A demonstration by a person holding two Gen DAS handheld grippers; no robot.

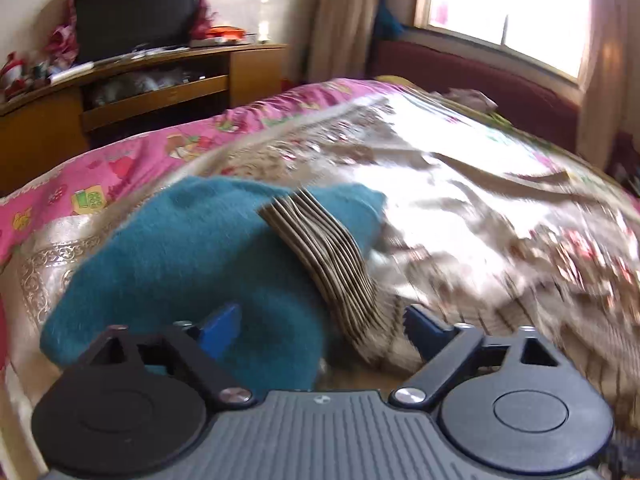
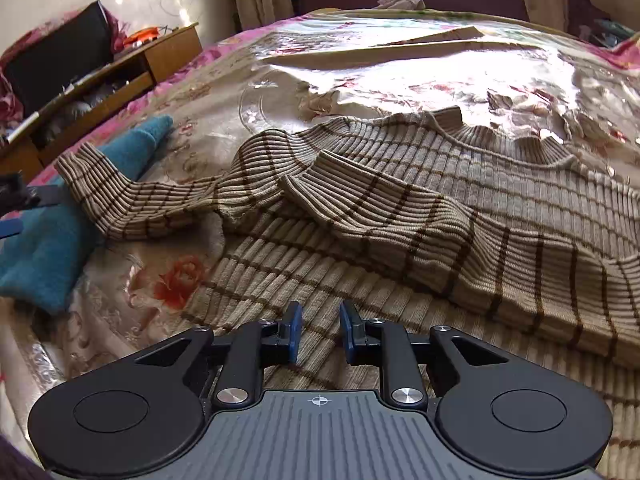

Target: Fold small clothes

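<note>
A beige striped ribbed sweater (image 2: 420, 208) lies spread across the floral bedspread (image 2: 280, 96), one sleeve folded over its chest, the other stretched toward nine o'clock with its cuff resting on a teal garment (image 2: 44, 256). The right gripper (image 2: 320, 334) hovers over the sweater's hem, fingers narrowly parted with nothing pinched. The left gripper (image 1: 320, 326) has its fingers spread wide above the teal garment and sleeve cuff (image 1: 324, 256); motion blur makes contact hard to judge, probably none.

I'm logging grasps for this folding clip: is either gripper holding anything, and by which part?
Nothing is held. The left gripper stands open at the striped sweater's sleeve; the right gripper hovers narrowly open above its body.
</note>
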